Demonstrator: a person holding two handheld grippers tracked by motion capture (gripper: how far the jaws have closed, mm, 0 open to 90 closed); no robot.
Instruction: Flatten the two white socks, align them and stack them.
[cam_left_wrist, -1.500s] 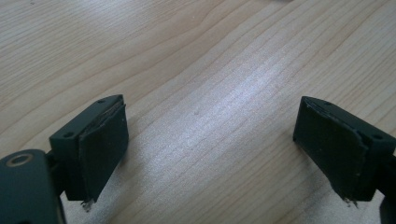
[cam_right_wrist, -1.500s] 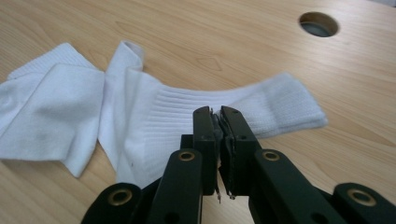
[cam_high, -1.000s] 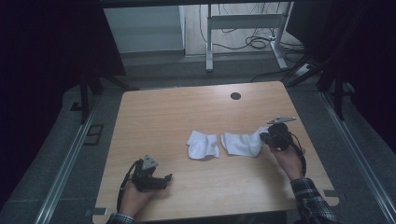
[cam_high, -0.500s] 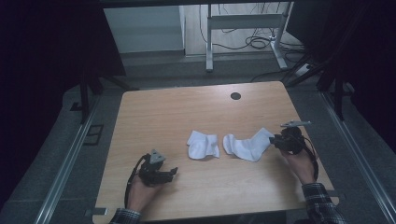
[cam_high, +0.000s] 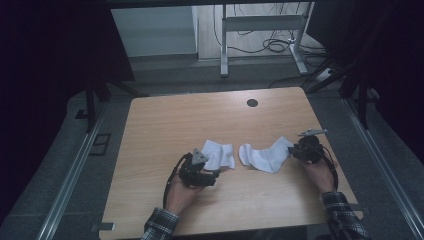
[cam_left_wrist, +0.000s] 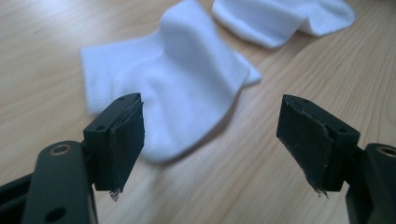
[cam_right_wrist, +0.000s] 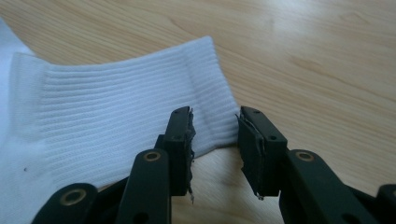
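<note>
While the left gripper (cam_high: 216, 175) hovered at the near left of the wooden table (cam_high: 165, 125), its jaws stood wide apart with nothing between them, after closing a little and then opening again. From the left gripper view, the left sock (cam_left_wrist: 182, 88) lay just beyond the fingertips (cam_left_wrist: 123, 135), toward the far side and slightly left of the gap, with its rounded toe end nearest the tool. In the high view this sock (cam_high: 219, 155) lay folded, touching or nearly touching the gripper's tip, so the left hand (cam_high: 182, 192) was plainly the nearer one to it.

Moving right, a narrow strip of bare wood separated that sock from the right sock (cam_high: 265, 156), whose long axis ran across the table from left to right, bent at the heel, its cuff pointing to the right.

At the right, the right gripper (cam_high: 294, 150) sat at that cuff end. In the right gripper view its jaws had just been opening and stood narrowly parted, and the ribbed cuff (cam_right_wrist: 140, 116) lay on the table just ahead of and to the left of the gap. One fingertip (cam_right_wrist: 183, 135) overlapped the cuff's corner, but the pads did not press on the fabric.

Judging from this, the coming move turned on the left sock lying straight ahead of the open left jaws: a short advance and a close would probably catch its near edge.
</note>
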